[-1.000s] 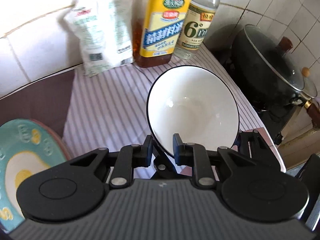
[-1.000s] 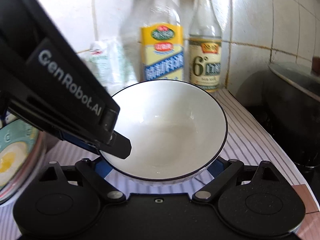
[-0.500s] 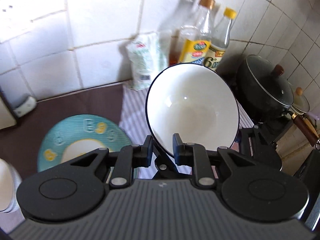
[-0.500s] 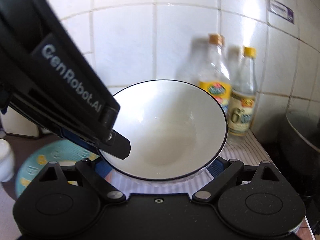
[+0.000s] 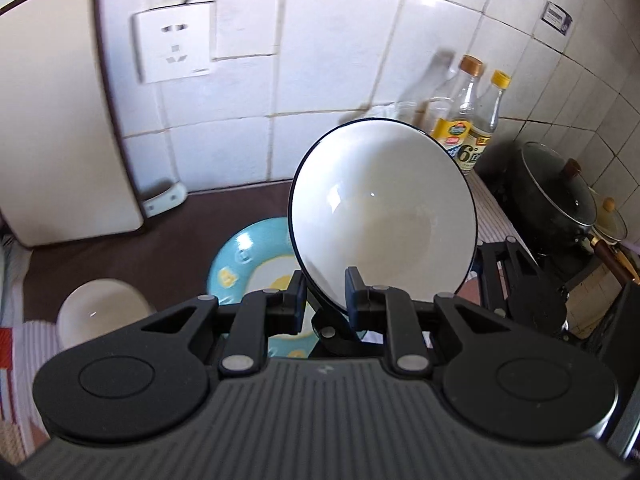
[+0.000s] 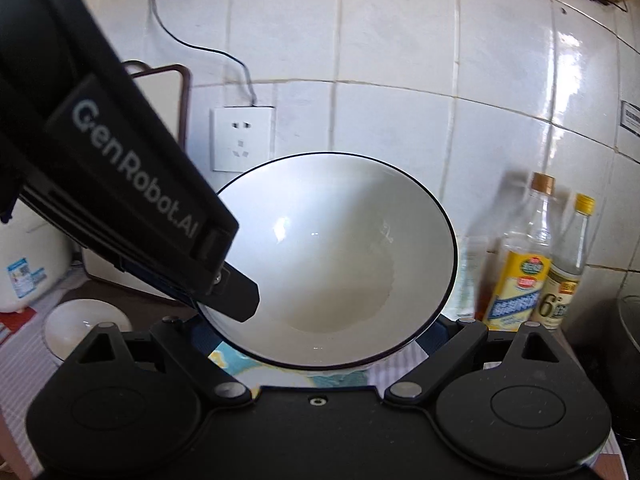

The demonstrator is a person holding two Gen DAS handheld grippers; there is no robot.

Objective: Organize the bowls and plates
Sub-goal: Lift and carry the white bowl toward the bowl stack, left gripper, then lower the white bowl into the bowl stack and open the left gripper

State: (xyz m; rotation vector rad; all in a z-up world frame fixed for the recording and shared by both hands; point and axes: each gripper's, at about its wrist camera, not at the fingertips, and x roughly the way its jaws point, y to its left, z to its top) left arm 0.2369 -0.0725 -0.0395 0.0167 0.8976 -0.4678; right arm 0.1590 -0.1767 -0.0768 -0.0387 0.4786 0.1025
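A large white bowl with a dark rim [image 5: 384,216] hangs in the air, held from both sides. My left gripper [image 5: 325,300] is shut on its near rim. In the right wrist view the bowl [image 6: 336,264] sits between my right gripper's spread arms [image 6: 320,336], whose fingertips are hidden under it; the left gripper's body [image 6: 120,168] clamps the bowl's left rim. Below the bowl lies a teal plate with an egg pattern [image 5: 248,256]. A small white bowl [image 5: 100,312] stands left of the plate, also seen in the right wrist view [image 6: 80,324].
A white cutting board [image 5: 56,120] leans on the tiled wall at the left. Two bottles [image 5: 468,120] stand at the back right, beside a black lidded pot [image 5: 560,196] on the stove. A wall socket [image 5: 174,42] is above the dark counter [image 5: 120,248].
Both grippers have carried the large bowl up and to the left, away from the bottles. The teal plate, the small white bowl and the cutting board have come into view below and left.
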